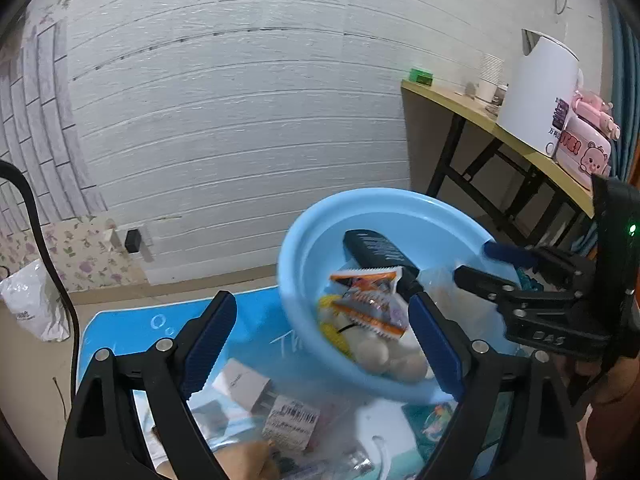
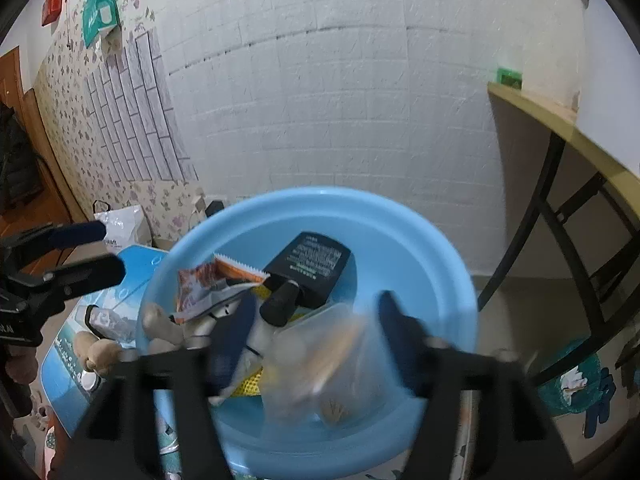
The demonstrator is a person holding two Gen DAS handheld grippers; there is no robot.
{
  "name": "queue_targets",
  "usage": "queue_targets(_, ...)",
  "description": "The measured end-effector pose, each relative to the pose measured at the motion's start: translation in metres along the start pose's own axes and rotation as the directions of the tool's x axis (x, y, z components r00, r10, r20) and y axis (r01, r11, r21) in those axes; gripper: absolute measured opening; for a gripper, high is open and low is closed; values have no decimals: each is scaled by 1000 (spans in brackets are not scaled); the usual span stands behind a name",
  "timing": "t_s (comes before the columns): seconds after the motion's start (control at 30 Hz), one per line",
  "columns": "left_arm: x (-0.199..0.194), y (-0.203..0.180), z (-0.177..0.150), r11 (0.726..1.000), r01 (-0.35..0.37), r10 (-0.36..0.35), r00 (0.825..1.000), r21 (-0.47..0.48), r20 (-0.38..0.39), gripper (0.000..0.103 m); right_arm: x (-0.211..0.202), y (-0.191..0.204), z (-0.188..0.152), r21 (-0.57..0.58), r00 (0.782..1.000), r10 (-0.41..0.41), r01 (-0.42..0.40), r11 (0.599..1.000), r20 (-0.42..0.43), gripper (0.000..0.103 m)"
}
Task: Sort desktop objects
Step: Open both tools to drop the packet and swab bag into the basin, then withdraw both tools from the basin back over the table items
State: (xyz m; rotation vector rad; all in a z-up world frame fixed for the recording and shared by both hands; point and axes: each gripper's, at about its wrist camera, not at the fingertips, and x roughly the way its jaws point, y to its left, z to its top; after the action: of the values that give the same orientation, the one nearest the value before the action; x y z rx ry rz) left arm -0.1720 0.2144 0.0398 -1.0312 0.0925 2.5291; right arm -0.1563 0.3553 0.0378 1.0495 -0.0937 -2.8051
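Grippers (image 1: 320,344) open, blue mat (image 1: 256,316), white-brick wall (image 1: 240,120)

We identify a home room: floral wallpaper (image 2: 72,128) at left, a white kettle (image 1: 538,92) on the side table (image 1: 460,100) at right.

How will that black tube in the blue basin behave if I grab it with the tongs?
The black tube looks flat-bodied, so probably it won't roll. Its smooth plastic may slip between pads. It leans on loose packets in the blue basin, so it will likely shift when nudged.
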Motion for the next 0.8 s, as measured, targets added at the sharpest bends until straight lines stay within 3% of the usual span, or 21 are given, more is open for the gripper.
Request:
queue_targets(0.43,-26,32,-43,997,-35,32,999,-64,-36,89,-26,9,-18,2,1000,-19,19,1000,-11,74)
queue_targets(0.6,-31,40,-61,994,-39,32,997,-104,-68,99,-37,12,-38,25,999,-26,27,999,-24,77)
queue_targets(0.8,-37,47,-81,990,-77,65,992,-117,-109,100,-47,12,-55,47,999,-13,14,999,-34,78)
